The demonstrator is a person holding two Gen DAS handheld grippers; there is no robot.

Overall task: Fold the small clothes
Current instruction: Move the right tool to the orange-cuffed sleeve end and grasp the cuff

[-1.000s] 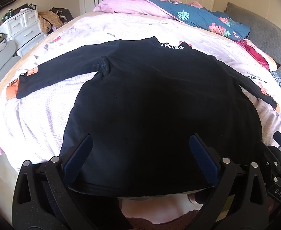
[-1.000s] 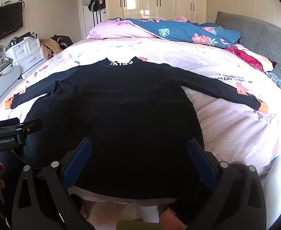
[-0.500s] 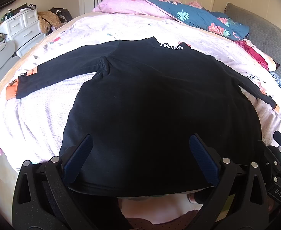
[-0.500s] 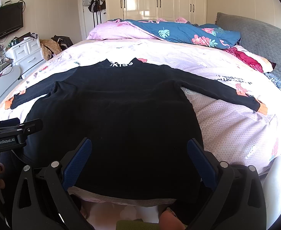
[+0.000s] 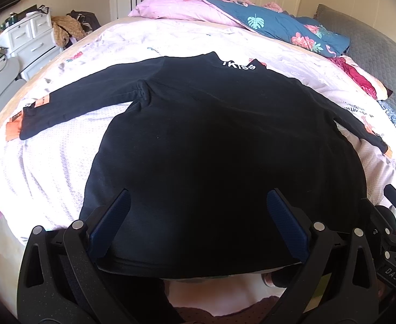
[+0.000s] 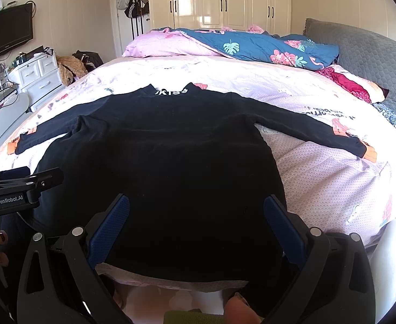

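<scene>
The black long-sleeved jersey top [image 5: 211,140], white lettering on its collar, lies flat and face-down or face-up (cannot tell which) on the pale pink patterned bed cover [image 5: 49,162]. It fills the centre of both wrist views. Its long axis runs from the hem at the bottom of the frame to the collar in the upper middle. Both sleeves are spread sideways, cuffs ending in orange bands: one at the left edge of the left wrist view [image 5: 14,127], the other at the right edge of the right wrist view [image 6: 369,152].

The left gripper [image 5: 198,224] is released, its blue-padded jaws wide apart, straddling the hem region at the lower part of the frame. Whether the pads touch the cloth cannot be told. The right gripper [image 6: 196,226] is likewise released, jaws wide, over the hem on the other side. Neither grasps anything. The two tools sit side by side; the left one's body shows at the left edge of the right wrist view.

Judgement: no fold is made yet. Each gripper is nearest its own hem corner, and each sleeve lies up and outward from its gripper. The left sleeve suits the left gripper, the right sleeve the right.

Beyond the top: a pink pillow [image 6: 160,44] and a blue floral quilt [image 6: 265,47], upper centre.
</scene>
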